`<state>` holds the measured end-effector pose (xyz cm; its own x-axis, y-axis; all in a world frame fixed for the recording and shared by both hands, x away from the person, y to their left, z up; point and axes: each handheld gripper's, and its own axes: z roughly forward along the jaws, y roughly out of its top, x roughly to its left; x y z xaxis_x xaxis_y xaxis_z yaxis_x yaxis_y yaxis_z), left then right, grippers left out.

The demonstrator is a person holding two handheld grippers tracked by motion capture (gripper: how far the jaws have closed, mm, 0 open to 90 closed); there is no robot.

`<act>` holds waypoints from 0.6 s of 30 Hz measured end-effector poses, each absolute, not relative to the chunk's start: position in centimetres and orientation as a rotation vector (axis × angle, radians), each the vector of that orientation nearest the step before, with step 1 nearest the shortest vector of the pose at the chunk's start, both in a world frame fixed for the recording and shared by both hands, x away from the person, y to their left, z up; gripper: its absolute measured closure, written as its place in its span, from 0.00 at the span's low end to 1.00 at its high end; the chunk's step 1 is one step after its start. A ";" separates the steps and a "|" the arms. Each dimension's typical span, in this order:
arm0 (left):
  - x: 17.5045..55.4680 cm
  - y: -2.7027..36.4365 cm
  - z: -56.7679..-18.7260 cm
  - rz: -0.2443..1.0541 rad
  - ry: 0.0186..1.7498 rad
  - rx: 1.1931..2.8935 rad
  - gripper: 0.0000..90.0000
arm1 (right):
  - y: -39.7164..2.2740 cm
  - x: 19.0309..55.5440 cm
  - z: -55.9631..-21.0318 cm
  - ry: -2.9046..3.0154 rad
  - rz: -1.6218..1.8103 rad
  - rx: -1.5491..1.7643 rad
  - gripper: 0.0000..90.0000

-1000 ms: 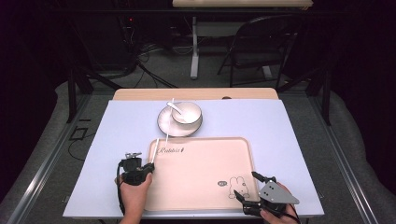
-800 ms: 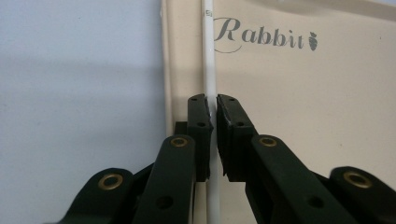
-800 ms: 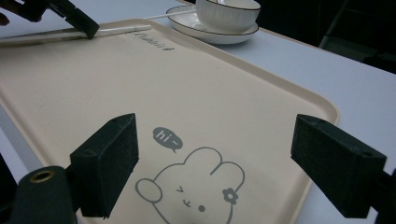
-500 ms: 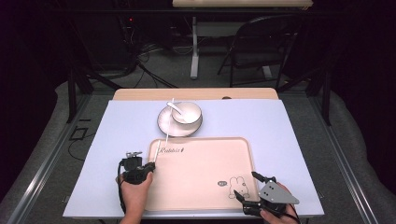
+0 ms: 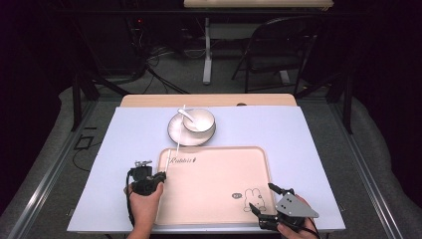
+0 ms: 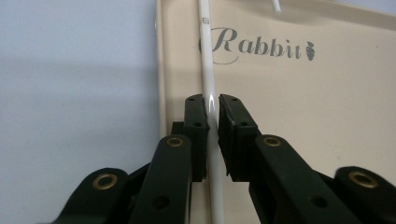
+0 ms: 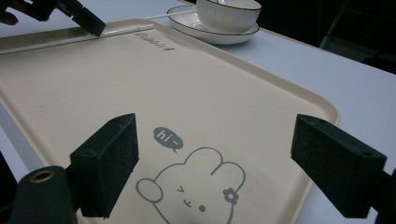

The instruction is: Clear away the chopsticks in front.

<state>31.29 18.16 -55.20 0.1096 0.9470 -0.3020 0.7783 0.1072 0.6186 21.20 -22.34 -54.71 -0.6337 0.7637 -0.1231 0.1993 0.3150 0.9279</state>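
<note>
The left tongs (image 6: 212,116) pinch a thin white plastic chopstick (image 6: 208,70), their jaws having just eased slightly apart. The chopstick lies along the left rim of the beige rectangular plastic tray (image 5: 214,174), centre of the high view. The right tongs (image 5: 271,201) stand spread over the tray's rabbit print, lower right.

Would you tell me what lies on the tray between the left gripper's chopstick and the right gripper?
Only bare tray and its printed rabbit, by the high view, separate the chopstick from the right gripper.
</note>
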 end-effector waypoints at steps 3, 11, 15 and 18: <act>31.2 18.1 -55.1 0.319 1.688 1.696 0.88 | -22.3 21.2 -54.7 2.027 1.313 0.848 0.16; 30.9 18.0 -54.8 0.327 1.657 1.698 0.79 | -22.3 21.2 -54.7 2.026 1.313 0.846 0.16; 30.8 18.0 -54.7 0.334 1.631 1.714 0.72 | -22.3 21.1 -54.7 2.025 1.314 0.845 0.16; 30.8 17.9 -54.7 0.341 1.607 1.720 0.63 | -22.3 21.1 -54.7 2.027 1.313 0.844 0.16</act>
